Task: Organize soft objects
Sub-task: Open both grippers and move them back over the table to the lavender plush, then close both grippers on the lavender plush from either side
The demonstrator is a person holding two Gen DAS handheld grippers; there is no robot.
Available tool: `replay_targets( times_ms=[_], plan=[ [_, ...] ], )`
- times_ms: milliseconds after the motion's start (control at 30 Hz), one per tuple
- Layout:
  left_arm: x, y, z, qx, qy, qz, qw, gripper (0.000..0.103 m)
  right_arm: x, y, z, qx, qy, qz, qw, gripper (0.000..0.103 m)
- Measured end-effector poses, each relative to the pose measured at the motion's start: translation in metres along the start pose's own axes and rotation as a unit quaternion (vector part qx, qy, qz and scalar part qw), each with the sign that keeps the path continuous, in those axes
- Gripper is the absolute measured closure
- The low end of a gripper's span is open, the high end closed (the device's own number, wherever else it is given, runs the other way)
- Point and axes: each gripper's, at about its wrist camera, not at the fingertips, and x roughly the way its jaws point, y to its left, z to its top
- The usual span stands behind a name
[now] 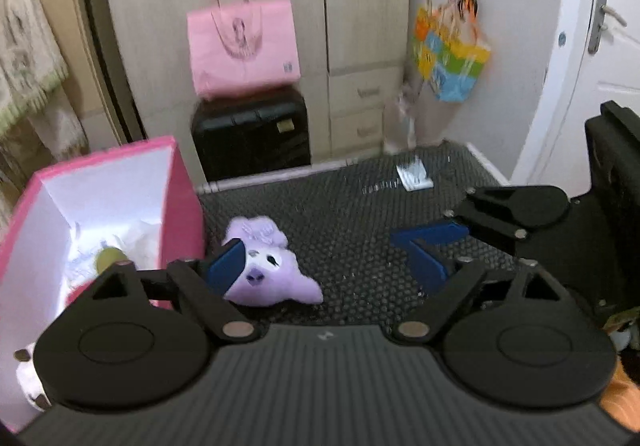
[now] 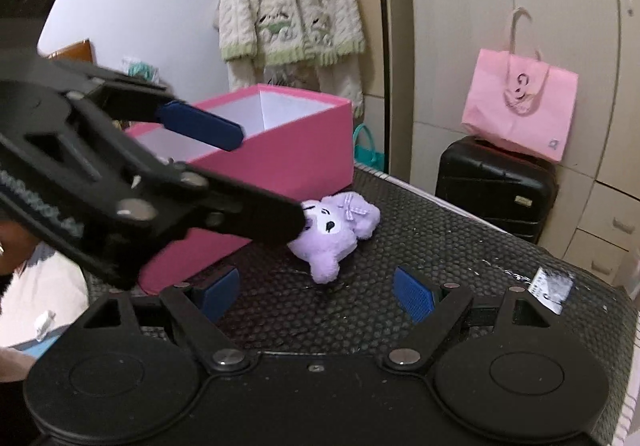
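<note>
My left gripper (image 1: 328, 258) stands with its jaws apart, nothing pressed between the blue pads. My right gripper (image 2: 316, 292) likewise stands wide apart and empty, low over the black dotted mat (image 2: 460, 246).

The purple plush toy (image 1: 272, 274) lies on the mat, just beside the pink box (image 1: 184, 206). In the left wrist view one blue pad (image 1: 226, 264) overlaps the toy's face, but the opposite pad stands well apart from it, so no grip exists. In the right wrist view the toy (image 2: 336, 234) lies ahead of my right gripper, with the left gripper's lower finger reaching to its head; whether it touches I cannot tell.

The box is open at the top and already holds white and pale items (image 1: 108, 254) on its floor. Beyond the mat stand a black case (image 1: 252, 134) and a pink bag (image 1: 244, 46) resting on it.

Judged step: approach to the plush toy, grasp not yet made. The next move calls for centring the toy between the left pads, closing gently on its soft body, then lifting it over the near box wall and releasing inside.
</note>
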Motion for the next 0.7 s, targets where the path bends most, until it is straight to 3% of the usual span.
replay_targets(
  times_ms=[200,400,467,600,700],
  plan=[
    [0.041,0.026,0.015,-0.04,0.089,-0.008,0.9951,0.042,0.037,-0.014,0.015,0.002,0.024,0.025,0.999,0.016],
    [0.059,0.029,0.011,-0.043,0.101,0.008,0.9939,0.042,0.077,-0.019,0.018,0.003,0.066,0.043,0.997,0.025],
    [0.064,0.032,0.011,-0.047,0.103,0.013,0.9935,0.042,0.084,-0.017,0.017,-0.004,0.076,0.036,0.996,0.033],
    [0.069,0.03,0.012,-0.048,0.101,0.011,0.9937,0.042,0.086,-0.014,0.012,-0.004,0.088,0.027,0.996,0.084],
    [0.068,0.028,0.012,-0.05,0.1,0.003,0.9938,0.042,0.076,-0.014,0.008,0.0,0.085,0.018,0.996,0.085]
  ],
)
